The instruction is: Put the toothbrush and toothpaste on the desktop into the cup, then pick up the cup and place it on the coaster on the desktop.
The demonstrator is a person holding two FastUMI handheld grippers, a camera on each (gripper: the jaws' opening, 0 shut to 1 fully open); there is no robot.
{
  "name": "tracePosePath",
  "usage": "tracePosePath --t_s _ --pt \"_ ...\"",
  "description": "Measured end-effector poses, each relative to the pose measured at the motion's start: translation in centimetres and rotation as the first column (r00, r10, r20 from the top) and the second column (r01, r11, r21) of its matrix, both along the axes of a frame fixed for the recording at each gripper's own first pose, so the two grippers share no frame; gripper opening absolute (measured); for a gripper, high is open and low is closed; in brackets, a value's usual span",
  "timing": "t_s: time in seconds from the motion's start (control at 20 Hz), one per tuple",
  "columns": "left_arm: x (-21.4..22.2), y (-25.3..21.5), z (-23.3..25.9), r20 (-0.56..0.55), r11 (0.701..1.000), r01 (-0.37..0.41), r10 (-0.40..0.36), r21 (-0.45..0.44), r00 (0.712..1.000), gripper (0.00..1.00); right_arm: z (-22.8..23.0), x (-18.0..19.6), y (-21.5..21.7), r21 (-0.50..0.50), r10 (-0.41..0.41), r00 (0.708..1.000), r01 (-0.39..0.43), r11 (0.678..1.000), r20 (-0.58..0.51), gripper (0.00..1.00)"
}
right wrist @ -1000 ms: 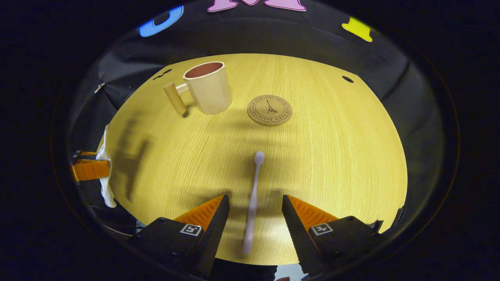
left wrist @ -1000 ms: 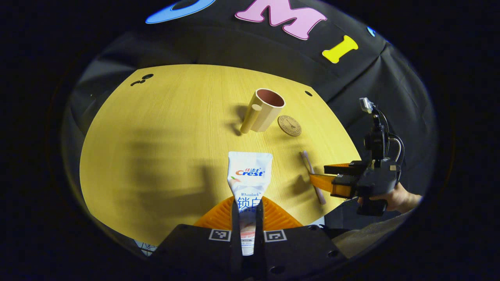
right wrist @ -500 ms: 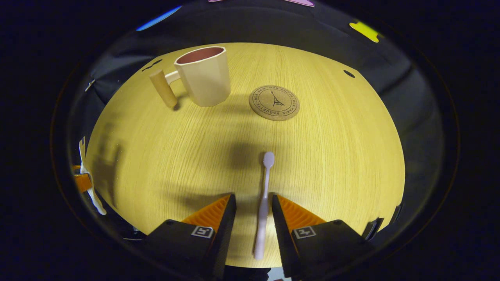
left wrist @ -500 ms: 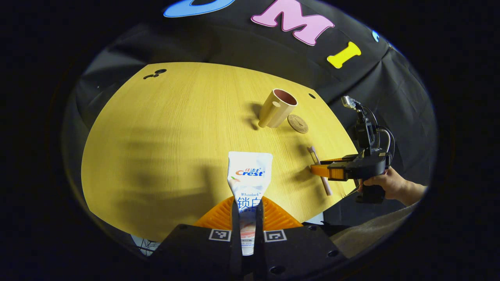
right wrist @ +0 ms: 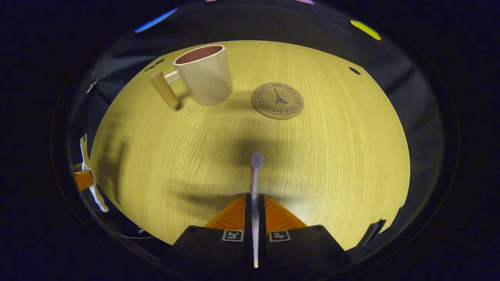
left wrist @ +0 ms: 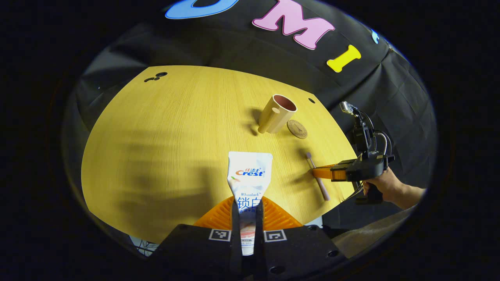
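wood-grain desktop [right wrist: 332,156], left claw [left wrist: 247,207] clamped on flat toothpaste [left wrist: 249,175], right claw [right wrist: 254,203] clamped on slim toothbrush [right wrist: 256,171]

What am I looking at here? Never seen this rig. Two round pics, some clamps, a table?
No robot: a person holds a two-finger handheld gripper in each hand, and each carries a fisheye camera looking along its own fingers.

Left gripper view: the left gripper is shut on a white toothpaste tube. Farther right, the person's hand holds the right gripper.

Right gripper view: the right gripper is shut on a pale slim toothbrush.

On the round light wooden table stand a beige mug with a peg handle and reddish inside, empty, and beside it a round cork coaster, bare.
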State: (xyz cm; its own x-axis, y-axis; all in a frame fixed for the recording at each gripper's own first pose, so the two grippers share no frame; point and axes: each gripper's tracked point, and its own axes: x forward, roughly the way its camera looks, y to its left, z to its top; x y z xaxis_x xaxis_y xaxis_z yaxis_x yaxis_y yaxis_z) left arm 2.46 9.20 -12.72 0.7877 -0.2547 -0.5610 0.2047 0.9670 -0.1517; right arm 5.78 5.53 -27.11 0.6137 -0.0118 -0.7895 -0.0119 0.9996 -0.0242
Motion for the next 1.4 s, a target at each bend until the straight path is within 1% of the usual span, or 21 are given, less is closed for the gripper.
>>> tracePosePath --t_s 0.05,0.15,0.35,0.45,0.6,0.7,0.75,0.8,0.95,1.2,1.3,1.4 --pt "0.3 -0.4 0.2 0.006 1.000 -0.002 0.002 -0.004 1.000 0.16 0.1 -0.1 0.0 0.019 0.007 1.000 -0.008 1.000 0.016 0.07" --pt "0.5 -1.4 0.9 0.017 1.000 -0.005 0.006 -0.018 1.000 0.16 0.7 -0.1 0.1 0.080 0.003 0.998 -0.008 0.997 0.067 0.06" --pt "1.4 -3.2 2.6 0.057 0.999 -0.022 0.025 -0.040 0.998 0.16 5.2 0.6 -0.3 0.219 -0.018 0.973 -0.034 0.975 0.228 0.05" --pt "2.3 -4.1 3.7 0.089 0.999 -0.023 0.026 -0.041 0.996 0.16 8.4 0.9 -0.2 0.295 -0.023 0.948 -0.076 0.952 0.318 0.05" --pt "4.4 -6.0 6.3 0.153 0.998 -0.018 0.028 -0.066 0.988 0.16 13.0 1.4 0.0 0.389 -0.033 0.902 -0.153 0.908 0.431 0.05" --pt "5.9 -7.3 8.4 0.203 0.996 -0.011 0.030 -0.093 0.979 0.16 15.6 1.5 -0.1 0.439 -0.047 0.880 -0.189 0.878 0.472 0.05" --pt "6.9 -8.0 9.6 0.230 0.994 -0.003 0.027 -0.105 0.973 0.21 16.6 1.5 -0.1 0.458 -0.049 0.872 -0.207 0.864 0.487 0.05" --pt "7.8 -8.7 10.7 0.256 0.993 0.007 0.022 -0.114 0.967 0.16 17.2 1.6 -0.2 0.472 -0.051 0.868 -0.219 0.854 0.495 0.05" --pt "10.6 -10.4 13.5 0.330 0.992 0.042 -0.001 -0.116 0.944 0.16 18.3 1.6 -1.1 0.512 -0.061 0.865 -0.236 0.826 0.498 0.05" --pt "15.3 -12.8 16.7 0.437 0.989 0.091 -0.033 -0.114 0.899 0.16 18.0 1.1 -2.4 0.514 -0.050 0.870 -0.242 0.823 0.490 0.05" --pt "16.6 -13.6 17.3 0.471 0.990 0.107 -0.051 -0.093 0.880 0.16 17.8 0.5 -2.4 0.527 -0.052 0.874 -0.243 0.814 0.483 0.05" --pt "18.0 -14.2 17.6 0.498 0.991 0.118 -0.069 -0.069 0.865 0.16 17.5 0.1 -2.5 0.532 -0.051 0.880 -0.239 0.812 0.473 0.05"
